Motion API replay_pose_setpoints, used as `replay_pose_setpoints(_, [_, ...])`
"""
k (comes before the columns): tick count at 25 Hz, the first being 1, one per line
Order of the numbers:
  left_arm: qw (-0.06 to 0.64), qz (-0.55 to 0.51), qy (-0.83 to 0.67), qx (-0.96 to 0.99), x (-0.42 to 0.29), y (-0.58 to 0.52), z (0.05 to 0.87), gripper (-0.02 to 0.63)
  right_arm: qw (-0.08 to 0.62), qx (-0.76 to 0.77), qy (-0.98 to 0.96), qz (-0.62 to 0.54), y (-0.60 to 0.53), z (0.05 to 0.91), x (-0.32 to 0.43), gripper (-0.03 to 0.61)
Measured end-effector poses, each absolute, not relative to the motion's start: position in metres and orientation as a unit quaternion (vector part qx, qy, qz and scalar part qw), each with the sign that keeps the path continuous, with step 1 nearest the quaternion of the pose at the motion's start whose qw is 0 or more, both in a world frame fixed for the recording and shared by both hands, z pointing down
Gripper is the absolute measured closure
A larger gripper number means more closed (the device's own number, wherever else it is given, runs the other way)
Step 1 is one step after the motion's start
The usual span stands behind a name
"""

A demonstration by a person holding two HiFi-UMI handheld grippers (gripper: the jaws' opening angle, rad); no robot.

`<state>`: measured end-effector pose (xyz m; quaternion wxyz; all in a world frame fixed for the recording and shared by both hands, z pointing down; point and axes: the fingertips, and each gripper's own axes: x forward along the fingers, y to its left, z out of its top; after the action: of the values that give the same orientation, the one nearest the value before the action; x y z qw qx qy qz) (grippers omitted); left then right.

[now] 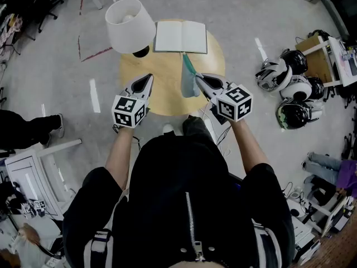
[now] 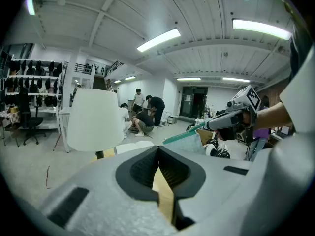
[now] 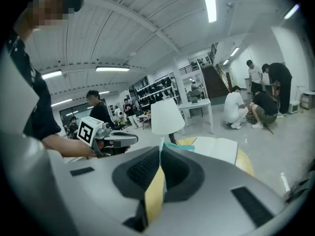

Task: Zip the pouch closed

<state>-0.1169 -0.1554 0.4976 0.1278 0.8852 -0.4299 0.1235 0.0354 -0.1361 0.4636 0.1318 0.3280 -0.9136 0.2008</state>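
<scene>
Left gripper [image 1: 147, 78] closed, empty, over round wooden table [image 1: 167, 96]. Right gripper [image 1: 199, 78] clamped on top edge of grey mesh pouch with teal edge [image 1: 188, 84], which hangs over the table, near open white book [image 1: 180, 37].

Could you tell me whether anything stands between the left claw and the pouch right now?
Nothing visible does. The pouch hangs from the right claw over the round table, and the gap between it and the shut, empty left claw is open air. The lamp stands farther back, off that line.
</scene>
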Motion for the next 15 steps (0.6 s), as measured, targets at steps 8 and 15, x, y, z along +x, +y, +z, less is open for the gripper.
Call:
replay_pose_setpoints(8, [0.119,0.115,-0.429,0.888,-0.1139,-0.1589,0.4873,0.611,0.13,0.349,-0.914,0.161,-0.1391,0.4577,0.0368,0.561])
replay_pose_setpoints(15, [0.117,0.117,-0.424,0.891,-0.1096,-0.1577,0.4875,0.611,0.132,0.342,-0.918,0.152,-0.1356,0.4531,0.0354,0.561])
